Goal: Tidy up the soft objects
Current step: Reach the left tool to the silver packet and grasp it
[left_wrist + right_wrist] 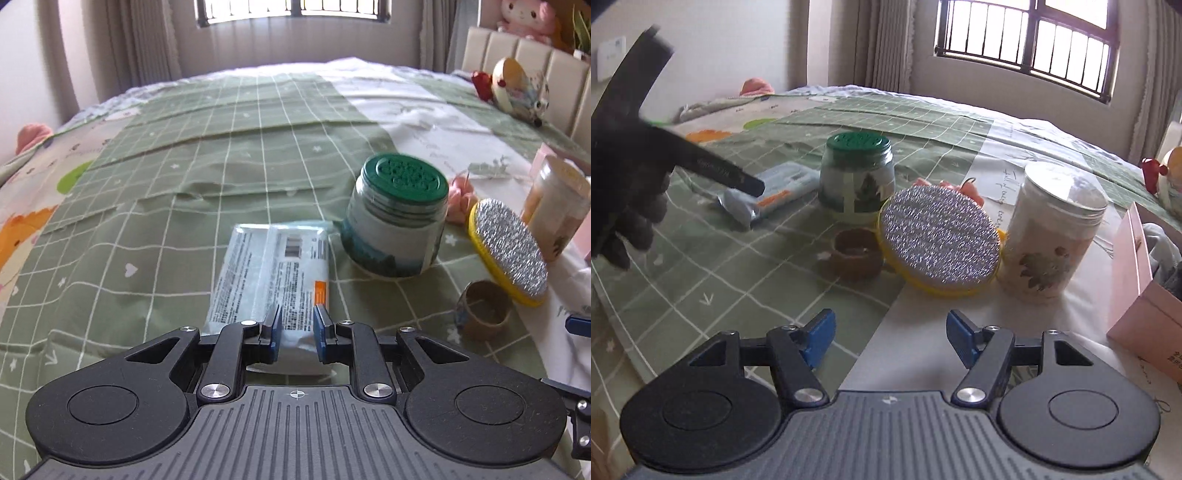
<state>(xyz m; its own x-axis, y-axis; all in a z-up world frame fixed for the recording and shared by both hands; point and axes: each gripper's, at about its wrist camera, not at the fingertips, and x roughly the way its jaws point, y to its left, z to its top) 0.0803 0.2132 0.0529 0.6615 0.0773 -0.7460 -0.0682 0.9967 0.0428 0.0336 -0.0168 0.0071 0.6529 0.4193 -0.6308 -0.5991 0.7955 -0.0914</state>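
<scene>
Lying flat on the green checked bedspread (184, 206), the white tissue pack (269, 273) has its near end between the blue pads of the left claw (297, 325). The pads stand close together with a narrow gap, one at each side of the pack's near edge; whether they press the wrapper cannot be told from the left wrist view. In the right wrist view the left claw (753, 188) appears as a dark blurred shape reaching down onto the same pack (775, 192).

Just right of the pack stands a jar with a green lid (397, 218), upright. Right of the jar, a round yellow-rimmed scouring pad (508, 251) is tilted on edge, leaning against a tall clear canister (557, 206). A brown tape roll (484, 308) lies in front of the pad, near its lower rim. A small pink item (463, 195) sits behind the pad, partly hidden.

The right claw (891, 338) hangs above the bedspread with its blue pads wide apart, holding nothing. A pink box (1145, 295) stands at the right edge of its view.
</scene>
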